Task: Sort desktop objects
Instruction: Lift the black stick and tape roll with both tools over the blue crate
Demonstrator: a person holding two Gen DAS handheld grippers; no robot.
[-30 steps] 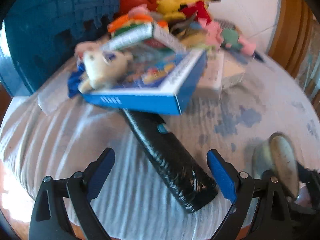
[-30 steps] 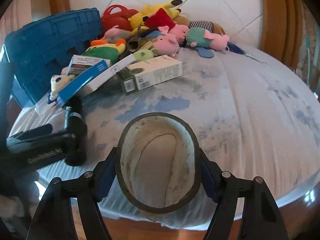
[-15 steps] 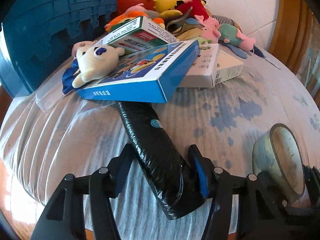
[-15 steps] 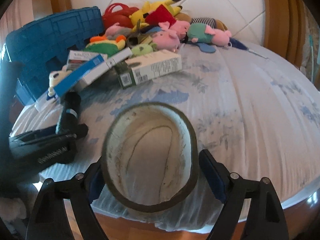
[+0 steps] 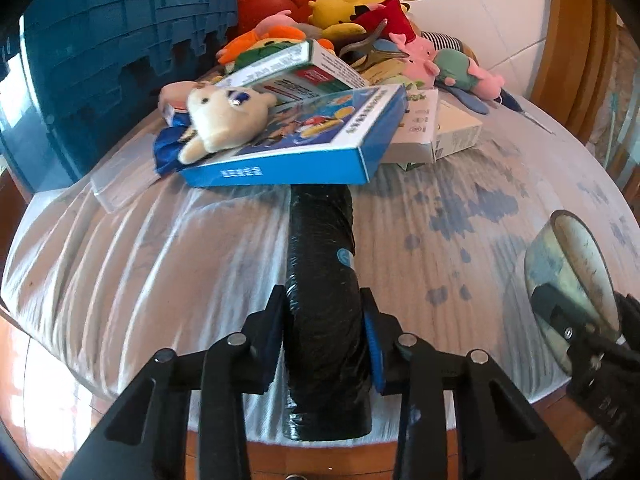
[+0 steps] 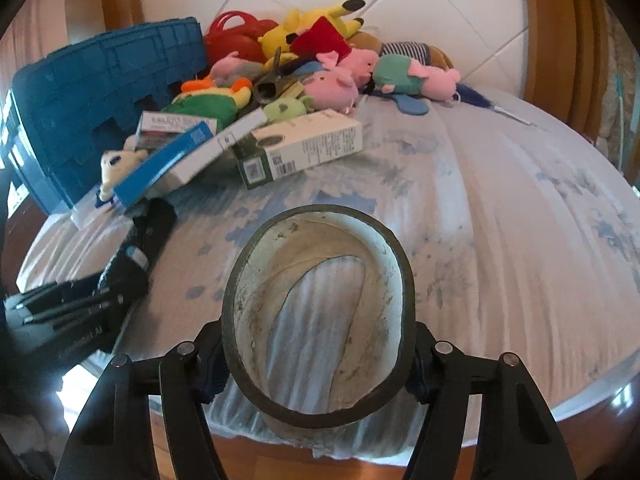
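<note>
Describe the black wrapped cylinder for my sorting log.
The black wrapped cylinder is long, covered in glossy, wrinkled black film with a small blue round sticker. It lies on the pale cloth-covered table, its far end under the blue box. The left gripper has just been closing; its fingers flank the near end.

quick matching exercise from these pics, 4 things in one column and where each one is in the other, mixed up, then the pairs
Things:
1. black roll
2. tape ring
3. cream plush
4. blue crate

Places:
A. lying on the blue box
B. between the right gripper fingers
C. at the table's far left edge
D. between the left gripper fingers, far end under the blue box

Pairs: 1-D, 2-B, 3-A, 4-C
</note>
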